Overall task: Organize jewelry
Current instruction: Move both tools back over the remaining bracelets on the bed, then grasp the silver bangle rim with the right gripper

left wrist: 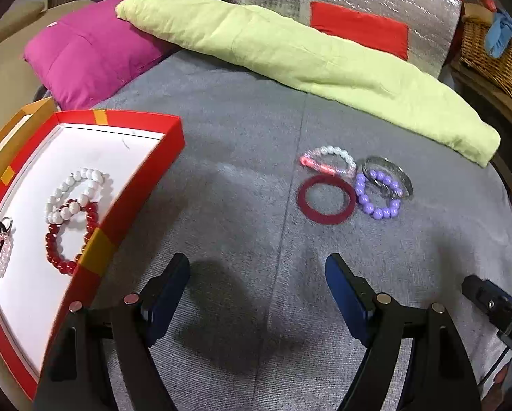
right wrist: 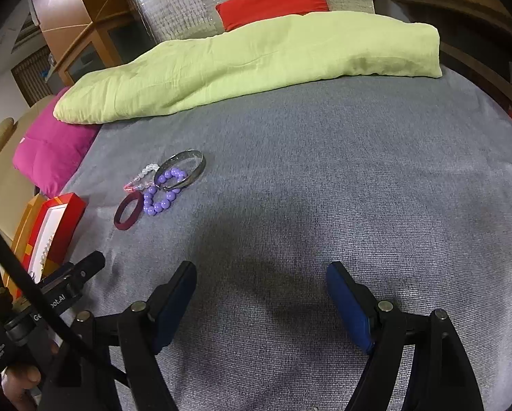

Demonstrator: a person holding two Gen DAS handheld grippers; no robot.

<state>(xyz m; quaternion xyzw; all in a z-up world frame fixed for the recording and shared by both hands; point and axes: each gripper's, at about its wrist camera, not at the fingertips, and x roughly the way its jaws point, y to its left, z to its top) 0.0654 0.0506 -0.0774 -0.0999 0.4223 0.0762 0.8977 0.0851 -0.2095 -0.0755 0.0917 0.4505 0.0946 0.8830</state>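
Four bracelets lie clustered on the grey bedcover, three more already in the red box.

The dark red ring bangle (left wrist: 326, 199) touches the purple bead bracelet (left wrist: 377, 194), which overlaps the silver bangle (left wrist: 389, 175); a pink-and-clear bead bracelet (left wrist: 328, 160) sits just behind them. In the red box (left wrist: 146, 185), on its white lining, a white bead bracelet (left wrist: 74, 193) overlaps a red bead bracelet (left wrist: 69, 236), with a small clear-and-black piece (left wrist: 0, 245) near the edge. The left gripper (left wrist: 257, 294) hovers over bare cover with jaws spread, grasping nothing; the right gripper (right wrist: 261, 299) likewise stands released and empty. A green pillow (left wrist: 290, 54) and a magenta cushion (left wrist: 91, 51) lie behind.
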